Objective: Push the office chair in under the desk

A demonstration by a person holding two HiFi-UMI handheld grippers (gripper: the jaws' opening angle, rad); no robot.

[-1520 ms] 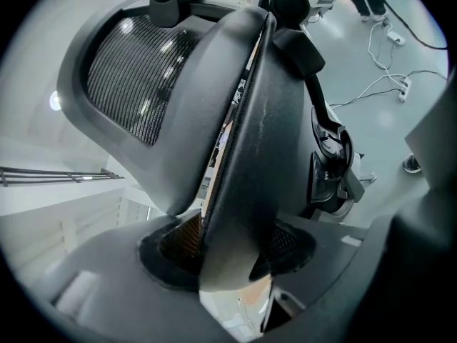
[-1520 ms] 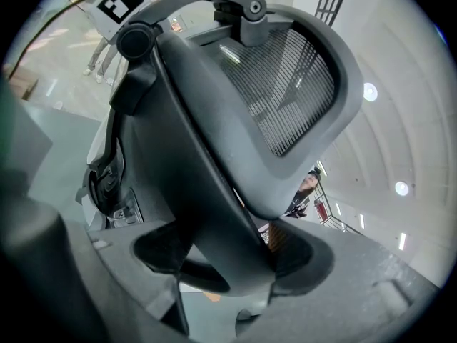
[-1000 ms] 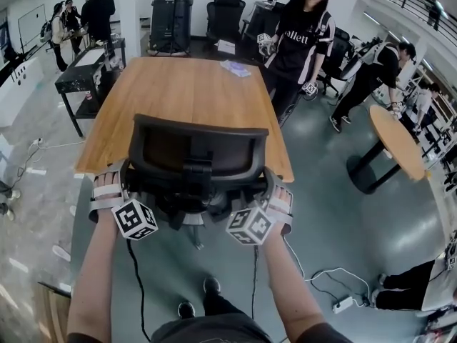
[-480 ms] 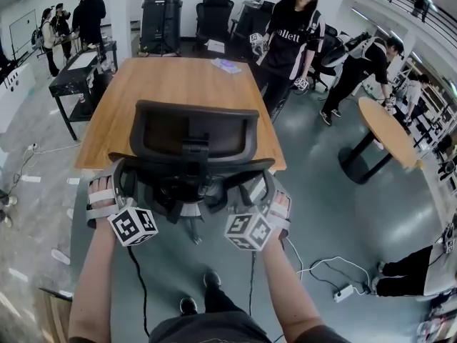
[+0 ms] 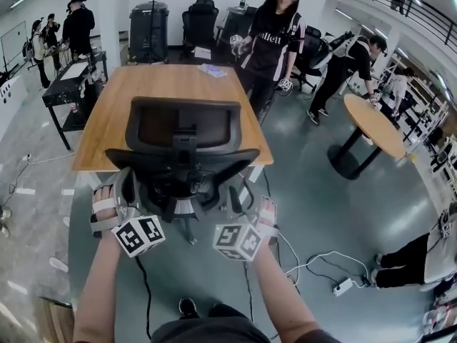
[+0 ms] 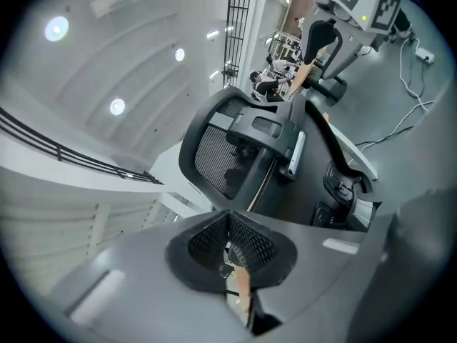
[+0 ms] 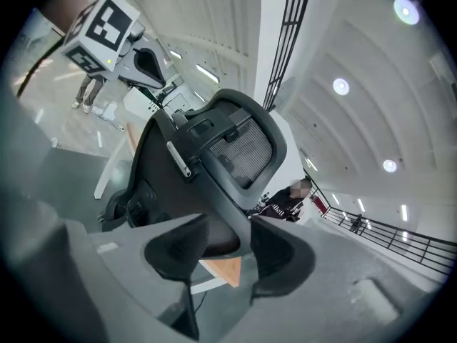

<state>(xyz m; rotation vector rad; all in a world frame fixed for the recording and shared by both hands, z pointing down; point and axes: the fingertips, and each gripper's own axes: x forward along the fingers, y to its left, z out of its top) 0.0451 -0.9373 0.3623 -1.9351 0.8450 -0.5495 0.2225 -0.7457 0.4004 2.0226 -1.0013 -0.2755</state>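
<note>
We record the black mesh-backed office chair (image 5: pixel 184 127) standing at the near edge of the rectangular wooden desk (image 5: pixel 171 84). Just behind it, the left gripper (image 6: pixel 228 227) has jaws closed and empty; the right gripper (image 7: pixel 230 252) has jaws apart, holding nothing.

the back of the office chair (image 5: pixel 184 131) hid the near edge of the worktop (image 5: pixel 171 84) in the head view, and most of its base lay out of sight under the seat. a small flat thing (image 5: pixel 212 70) at the worktop's far end was too small to tell (paper or a packet, unclear). the face of the person (image 5: pixel 275 38) beyond was blurred over. in the left gripper view a marker cube (image 6: pixel 357 2) was cut by the top edge.
</note>
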